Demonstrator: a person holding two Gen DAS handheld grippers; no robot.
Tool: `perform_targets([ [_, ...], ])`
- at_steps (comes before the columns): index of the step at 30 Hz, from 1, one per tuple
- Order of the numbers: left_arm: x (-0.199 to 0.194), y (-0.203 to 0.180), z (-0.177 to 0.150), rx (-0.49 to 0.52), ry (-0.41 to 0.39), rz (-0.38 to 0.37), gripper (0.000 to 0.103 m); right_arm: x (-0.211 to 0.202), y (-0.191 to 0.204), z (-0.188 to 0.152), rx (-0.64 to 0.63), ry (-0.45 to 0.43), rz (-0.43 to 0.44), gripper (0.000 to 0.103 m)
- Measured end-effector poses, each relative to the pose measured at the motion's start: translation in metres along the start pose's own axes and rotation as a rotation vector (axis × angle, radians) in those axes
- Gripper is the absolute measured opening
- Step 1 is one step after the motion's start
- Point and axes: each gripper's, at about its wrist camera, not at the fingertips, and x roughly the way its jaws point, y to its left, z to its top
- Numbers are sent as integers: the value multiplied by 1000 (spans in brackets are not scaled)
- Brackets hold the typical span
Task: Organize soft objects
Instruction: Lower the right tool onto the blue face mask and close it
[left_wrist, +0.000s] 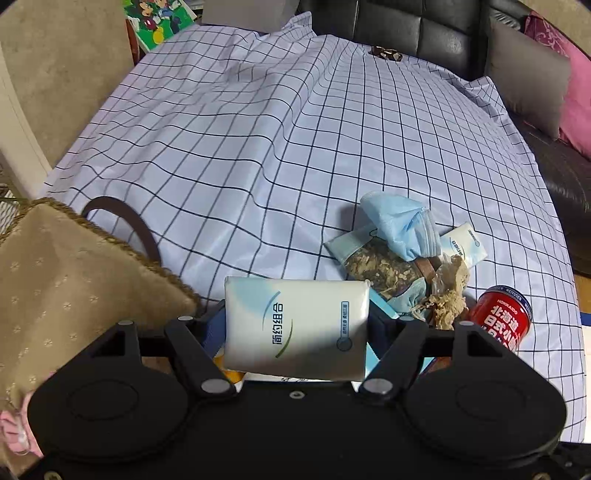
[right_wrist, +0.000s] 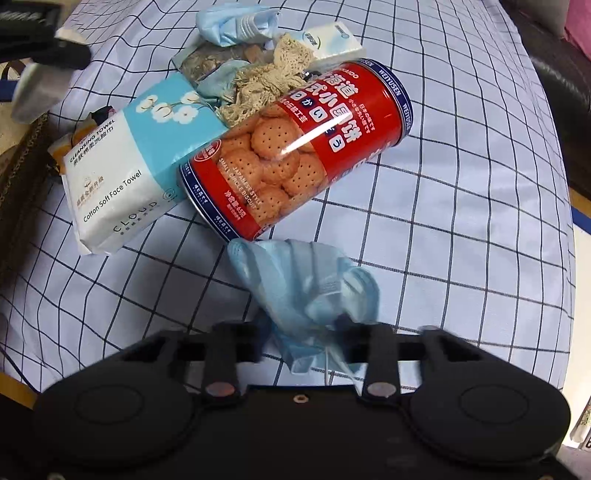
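Observation:
My left gripper (left_wrist: 295, 321) is shut on a white tissue pack (left_wrist: 295, 343), held above the checked cloth (left_wrist: 258, 147); the pack hides its fingertips. In the right wrist view my right gripper (right_wrist: 306, 326) is shut on a crumpled blue face mask (right_wrist: 303, 288) just in front of a red biscuit can (right_wrist: 295, 147) lying on its side. Behind the can lie a cotton face towel pack (right_wrist: 129, 173), a beige net cloth (right_wrist: 262, 85), another blue mask (right_wrist: 232, 22) and a small tissue pack (right_wrist: 332, 42).
A beige fabric bag (left_wrist: 74, 280) with a brown handle (left_wrist: 125, 221) stands at the left, close to my left gripper. A clear pouch of dried bits (left_wrist: 380, 264) lies in the pile. A dark sofa (left_wrist: 565, 177) with grey and pink cushions borders the cloth's right side.

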Motion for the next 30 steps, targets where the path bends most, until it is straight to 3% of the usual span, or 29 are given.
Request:
perform_targets([
  [8, -21, 4, -3, 41, -55, 34, 68, -34, -7, 1, 9, -105, -36, 29],
  [15, -36, 14, -4, 40, -99, 50, 68, -64, -14, 12, 53, -184, 3, 22],
  [16, -34, 16, -3, 35, -97, 52, 68, -65, -15, 13, 69, -191, 7, 32],
  [17, -33, 17, -3, 34, -96, 55, 68, -64, -16, 15, 89, -194, 1, 57],
  [19, -31, 17, -2, 34, -94, 58, 68, -58, -19, 16, 115, -190, -8, 89],
  [23, -28, 14, -4, 39, -86, 47, 68, -35, -33, 17, 168, -136, -22, 99],
  [30, -28, 10, -4, 51, -85, 34, 68, 9, -46, 18, 251, -6, 24, 98],
])
